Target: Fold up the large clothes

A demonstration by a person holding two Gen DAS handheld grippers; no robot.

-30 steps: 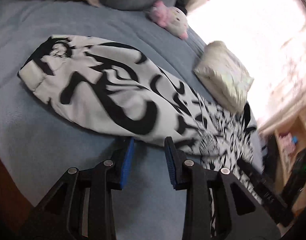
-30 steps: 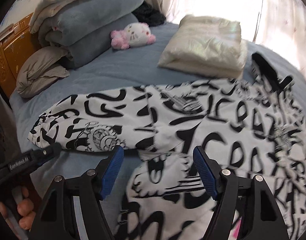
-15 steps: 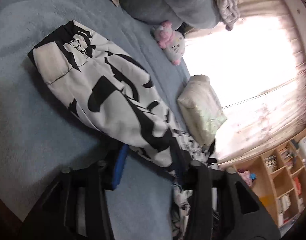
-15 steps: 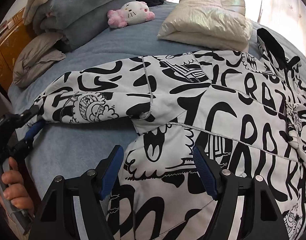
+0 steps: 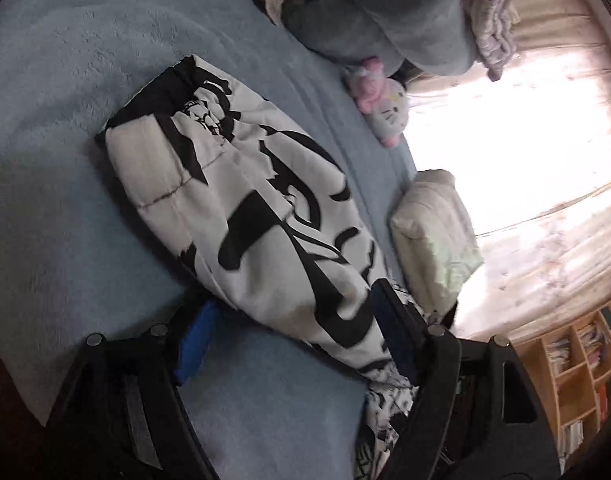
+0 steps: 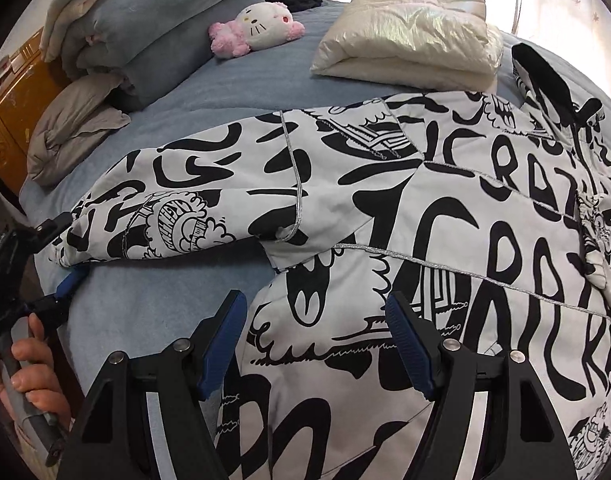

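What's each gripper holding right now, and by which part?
Nothing clamped: left gripper straddles the sleeve of the black-and-white printed padded jacket, jaws open; right gripper hangs open over its body.

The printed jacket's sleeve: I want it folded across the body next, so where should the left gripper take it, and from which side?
Grip the sleeve at its cuff end, coming from the bed's open edge. It lies flat and stretched outward, and the left gripper is already open astride that end.
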